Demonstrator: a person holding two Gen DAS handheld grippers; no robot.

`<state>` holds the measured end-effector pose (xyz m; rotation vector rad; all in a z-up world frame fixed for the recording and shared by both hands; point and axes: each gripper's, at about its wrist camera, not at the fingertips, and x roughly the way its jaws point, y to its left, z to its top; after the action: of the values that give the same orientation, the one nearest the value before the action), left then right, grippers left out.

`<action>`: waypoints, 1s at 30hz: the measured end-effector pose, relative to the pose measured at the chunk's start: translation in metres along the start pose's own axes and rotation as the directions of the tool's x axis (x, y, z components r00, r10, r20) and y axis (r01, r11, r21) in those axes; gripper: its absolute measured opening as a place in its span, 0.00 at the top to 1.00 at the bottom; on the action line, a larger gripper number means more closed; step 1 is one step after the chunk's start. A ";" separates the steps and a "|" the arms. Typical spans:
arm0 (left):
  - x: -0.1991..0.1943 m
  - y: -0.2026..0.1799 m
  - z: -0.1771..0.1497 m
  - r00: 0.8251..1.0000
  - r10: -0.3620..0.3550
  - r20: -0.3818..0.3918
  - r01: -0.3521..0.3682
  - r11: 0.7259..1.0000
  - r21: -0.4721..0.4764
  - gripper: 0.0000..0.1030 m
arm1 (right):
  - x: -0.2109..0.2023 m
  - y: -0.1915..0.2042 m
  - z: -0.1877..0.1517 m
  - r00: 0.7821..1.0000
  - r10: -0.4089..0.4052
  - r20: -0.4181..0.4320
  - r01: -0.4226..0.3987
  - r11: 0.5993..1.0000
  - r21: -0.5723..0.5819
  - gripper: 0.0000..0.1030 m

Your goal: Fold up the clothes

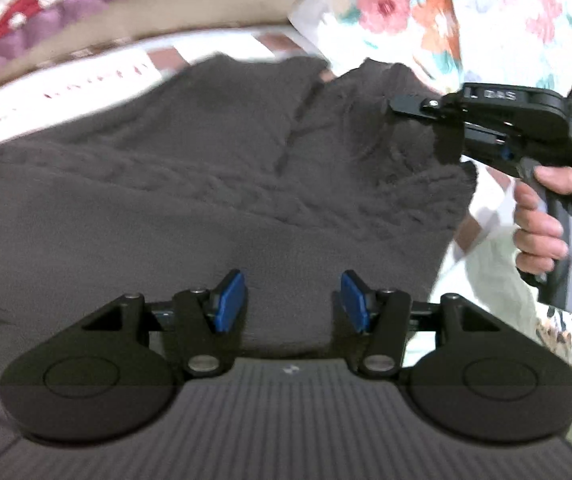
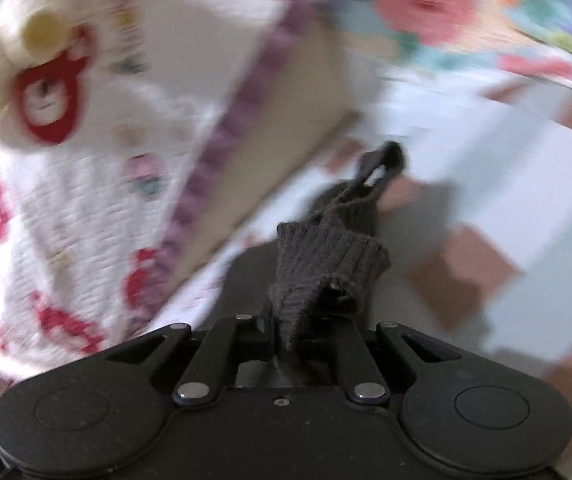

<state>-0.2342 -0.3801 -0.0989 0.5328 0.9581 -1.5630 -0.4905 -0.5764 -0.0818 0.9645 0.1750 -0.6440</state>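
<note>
Bedding everywhere: white sheet with brown squares, floral cloth at the back, a quilted white cover with red motifs and purple trim (both views motion-blurred).

Sweater is dark grey knit, cable ridges across it, spread over the sheet and filling most of the left wrist view.

Left gripper: jaws wide apart, blue pads bare, nothing between them. It sits just above the sweater's near part; contact not clear.

Right gripper: jaws pinched closed on a bunched ribbed edge of the sweater. Fabric sticks out forward between the fingers, with a small loop at its far tip. In the left wrist view the same gripper meets the sweater's far right corner, a hand wrapped around its handle. The corner is pulled up off the sheet there.
</note>
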 end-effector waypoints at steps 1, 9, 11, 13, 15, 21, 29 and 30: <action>-0.009 0.010 0.004 1.000 -0.002 0.012 0.002 1.000 -0.016 0.49 | 0.005 0.016 -0.001 0.999 0.038 -0.019 -0.038 0.999 -0.032 0.90; -0.077 0.095 0.000 0.995 0.068 0.075 -0.058 0.990 -0.129 0.49 | 0.072 0.142 -0.069 0.917 0.160 -0.364 -0.282 0.907 -0.313 0.90; -0.075 0.116 -0.011 0.995 0.072 0.070 -0.056 0.978 -0.199 0.49 | 0.096 0.152 -0.094 0.907 0.043 -0.420 -0.236 0.876 -0.421 0.90; -0.070 0.135 -0.023 0.996 0.069 0.060 -0.050 0.961 -0.273 0.49 | 0.117 0.154 -0.116 0.889 -0.076 -0.451 -0.185 0.842 -0.507 0.90; -0.065 0.150 -0.034 0.996 0.064 0.055 -0.042 0.942 -0.334 0.49 | 0.130 0.148 -0.132 0.872 -0.155 -0.465 -0.149 0.820 -0.552 0.90; -0.053 0.148 -0.048 0.996 0.019 0.092 0.017 0.929 -0.369 0.49 | 0.131 0.157 -0.149 0.880 -0.221 -0.420 -0.141 0.724 -0.676 0.90; -0.055 0.148 -0.044 0.993 0.013 0.121 0.030 0.937 -0.349 0.48 | 0.134 0.171 -0.160 0.896 -0.249 -0.367 -0.109 0.679 -0.726 0.88; -0.056 0.148 -0.045 0.993 0.016 0.120 0.027 0.937 -0.348 0.48 | 0.135 0.173 -0.162 0.898 -0.252 -0.360 -0.104 0.673 -0.732 0.87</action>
<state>-0.0876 -0.3102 -0.1227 0.1825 1.1134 -1.3719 -0.2596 -0.4343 -0.1076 0.2761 0.8286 -0.3533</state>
